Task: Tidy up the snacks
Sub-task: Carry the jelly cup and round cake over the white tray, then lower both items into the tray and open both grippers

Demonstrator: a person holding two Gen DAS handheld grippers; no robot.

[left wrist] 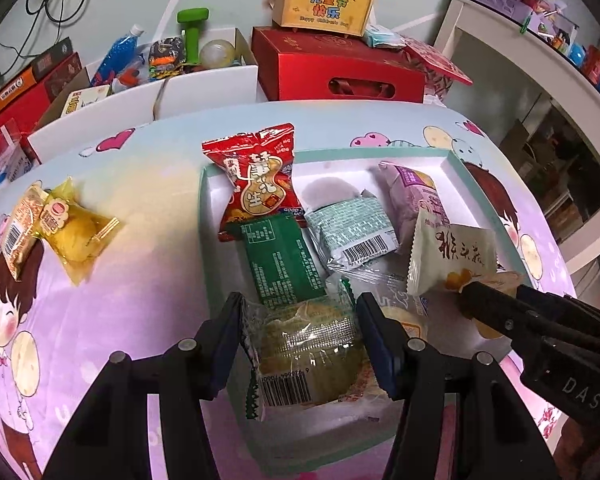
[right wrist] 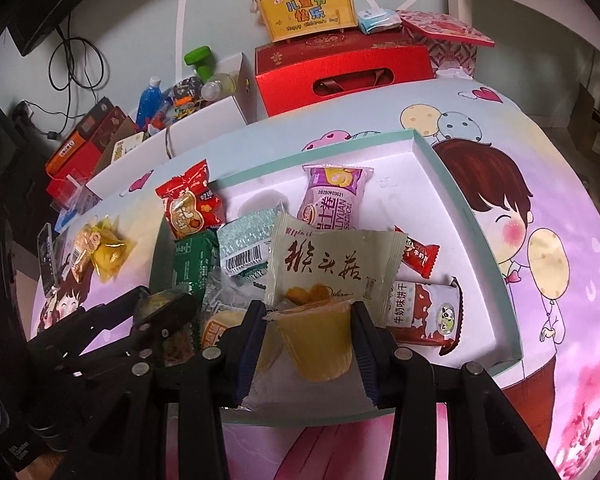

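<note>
A shallow white tray with a teal rim [left wrist: 204, 216] [right wrist: 480, 248] lies on the cartoon tablecloth and holds several wrapped snacks. My left gripper [left wrist: 298, 344] is shut on a clear-wrapped green pastry [left wrist: 304, 352] over the tray's near end. My right gripper [right wrist: 310, 340] is shut on a yellow jelly cup [right wrist: 320, 344] together with a cream snack packet [right wrist: 332, 264], low over the tray's near part; it also shows in the left wrist view [left wrist: 488, 296]. Two yellow and orange snacks [left wrist: 72, 232] [right wrist: 108, 252] lie on the cloth left of the tray.
In the tray lie a red peanut bag [left wrist: 256, 180], a green packet [left wrist: 280, 256], a pale-green brick packet [left wrist: 352, 228], a purple roll [right wrist: 332, 200] and a milk biscuit packet [right wrist: 424, 312]. Red gift boxes [left wrist: 332, 68] and a white bin [left wrist: 180, 80] stand behind the table.
</note>
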